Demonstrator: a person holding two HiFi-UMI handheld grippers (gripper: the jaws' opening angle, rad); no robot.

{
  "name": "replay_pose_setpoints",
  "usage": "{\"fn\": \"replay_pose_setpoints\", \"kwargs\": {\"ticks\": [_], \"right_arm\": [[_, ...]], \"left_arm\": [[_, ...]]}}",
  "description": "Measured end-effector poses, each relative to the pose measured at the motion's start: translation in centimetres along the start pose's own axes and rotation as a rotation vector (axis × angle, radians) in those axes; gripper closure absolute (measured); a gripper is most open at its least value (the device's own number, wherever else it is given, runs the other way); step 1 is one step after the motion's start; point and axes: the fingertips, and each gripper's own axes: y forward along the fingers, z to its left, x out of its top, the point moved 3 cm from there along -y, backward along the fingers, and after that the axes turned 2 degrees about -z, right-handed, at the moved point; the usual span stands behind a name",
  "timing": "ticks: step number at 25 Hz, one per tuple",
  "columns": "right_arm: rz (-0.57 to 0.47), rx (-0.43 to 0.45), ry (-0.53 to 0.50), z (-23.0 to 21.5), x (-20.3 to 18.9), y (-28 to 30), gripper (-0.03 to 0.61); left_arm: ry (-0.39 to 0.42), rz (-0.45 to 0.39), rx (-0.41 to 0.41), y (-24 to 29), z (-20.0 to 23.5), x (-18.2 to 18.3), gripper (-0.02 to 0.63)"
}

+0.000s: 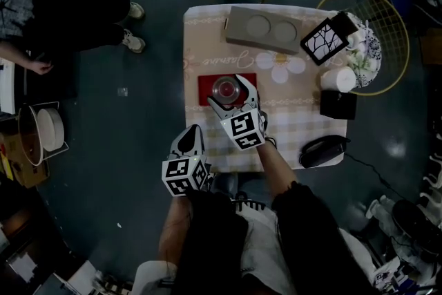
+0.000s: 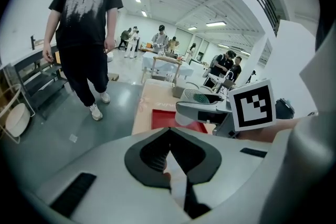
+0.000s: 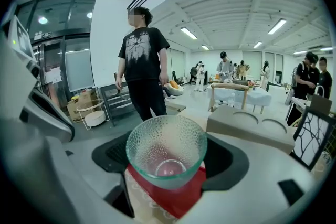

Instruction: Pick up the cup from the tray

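Observation:
A clear textured glass cup (image 1: 225,88) (image 3: 166,150) stands on a small red tray (image 1: 207,86) (image 3: 173,199) (image 2: 164,119) in the middle of the checkered table (image 1: 297,114). My right gripper (image 1: 228,91) (image 3: 167,165) reaches over the tray from the front. Its two jaws flank the cup, and the dark pads (image 3: 113,157) press against the cup's sides. The cup's base is hidden behind its bowl. My left gripper (image 1: 188,141) (image 2: 169,147) hangs off the table's front left corner, shut with nothing in it. The right gripper's marker cube (image 2: 252,105) shows in the left gripper view.
A grey holder with two round hollows (image 1: 261,28) lies at the table's far side. At the right are a black framed panel (image 1: 324,39), a white cup (image 1: 338,79), a black box (image 1: 338,105) and a dark object (image 1: 321,148). A person (image 3: 140,68) stands left of the table.

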Motion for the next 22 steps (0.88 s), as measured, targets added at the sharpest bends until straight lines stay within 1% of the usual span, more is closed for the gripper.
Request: {"fn": "replay_pose_setpoints", "kwargs": {"ticks": [3, 6, 11, 15, 22], "right_arm": [[-0.01, -0.024, 0.013, -0.4, 0.4, -1.0, 0.178], [-0.016, -0.048, 0.026, -1.1, 0.4, -2.2, 0.178], [-0.016, -0.094, 0.048, -2.7, 0.0, -4.8, 0.178], [-0.02, -0.154, 0.069, -4.5, -0.6, -6.9, 0.178], [-0.02, -0.244, 0.124, -6.7, -2.5, -10.3, 0.178]], "left_arm": [[0.001, -0.019, -0.014, -0.1, -0.5, 0.7, 0.607], [0.021, -0.03, -0.031, 0.0, -1.3, 1.4, 0.607], [0.038, -0.025, -0.068, 0.3, -2.7, 1.5, 0.607], [0.07, -0.021, -0.115, 0.9, -4.6, 1.7, 0.607], [0.136, 0.0, -0.168, 1.7, -6.7, 1.5, 0.607]]}}
